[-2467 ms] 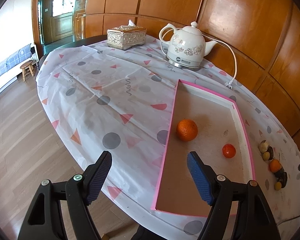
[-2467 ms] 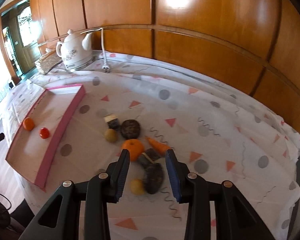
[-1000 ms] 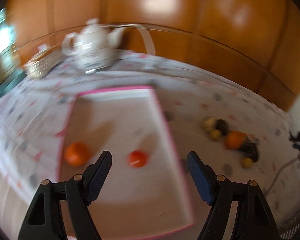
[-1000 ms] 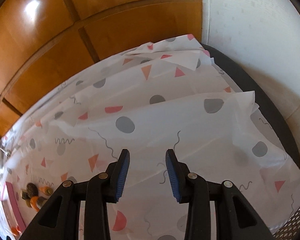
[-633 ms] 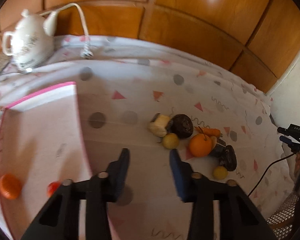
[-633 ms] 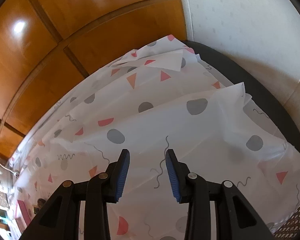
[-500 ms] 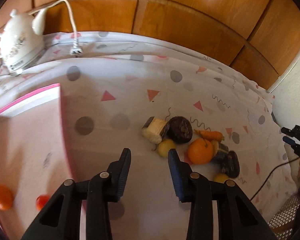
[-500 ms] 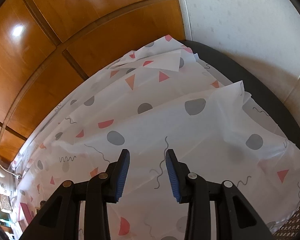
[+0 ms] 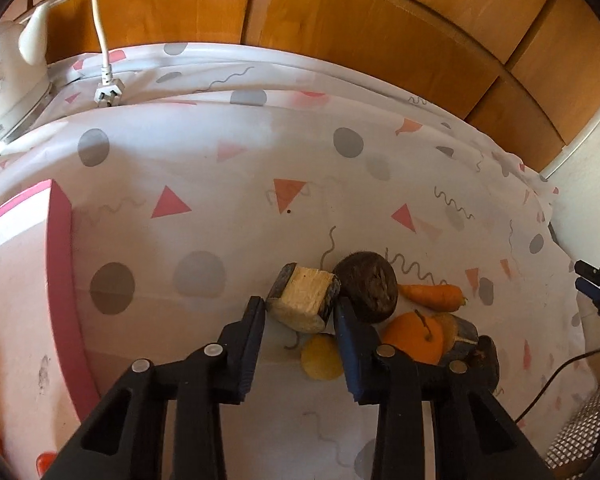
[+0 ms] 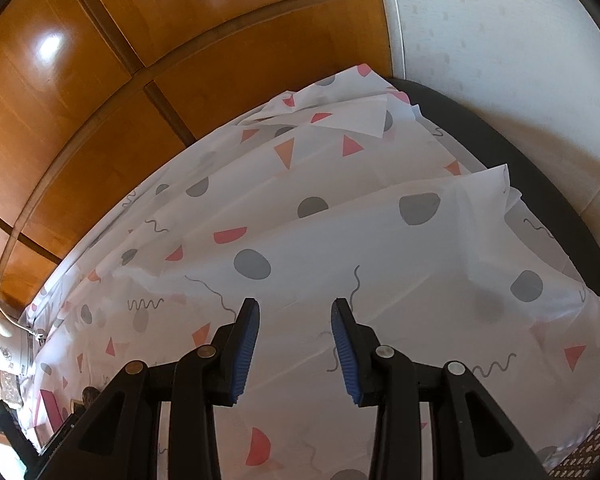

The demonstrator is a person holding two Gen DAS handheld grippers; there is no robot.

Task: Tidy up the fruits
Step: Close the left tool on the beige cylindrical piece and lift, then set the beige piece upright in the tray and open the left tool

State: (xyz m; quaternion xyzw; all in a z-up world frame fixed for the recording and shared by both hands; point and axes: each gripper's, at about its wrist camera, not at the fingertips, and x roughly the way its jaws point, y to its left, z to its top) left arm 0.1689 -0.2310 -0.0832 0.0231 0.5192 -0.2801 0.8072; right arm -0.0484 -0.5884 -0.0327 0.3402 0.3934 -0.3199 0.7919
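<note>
My left gripper hovers low over a pile of produce on the patterned cloth, its jaws closing to a narrow gap. A pale cut chunk with dark skin lies just at the fingertips, and I see no pad pressing on it. A small yellow fruit shows between the fingers lower down. To the right lie a dark round fruit, a carrot, an orange and a dark lump. My right gripper hangs over bare cloth, narrowly open, holding nothing.
The pink-rimmed tray stands left of the pile, with a red fruit in its near corner. A white kettle and its plug sit at the back left. Wood panelling backs the table. The dark table edge runs along the right.
The left gripper swung right from over the tray to the produce pile and dropped closer. Its jaws went from wide to narrow. The right gripper's view barely shifted.
</note>
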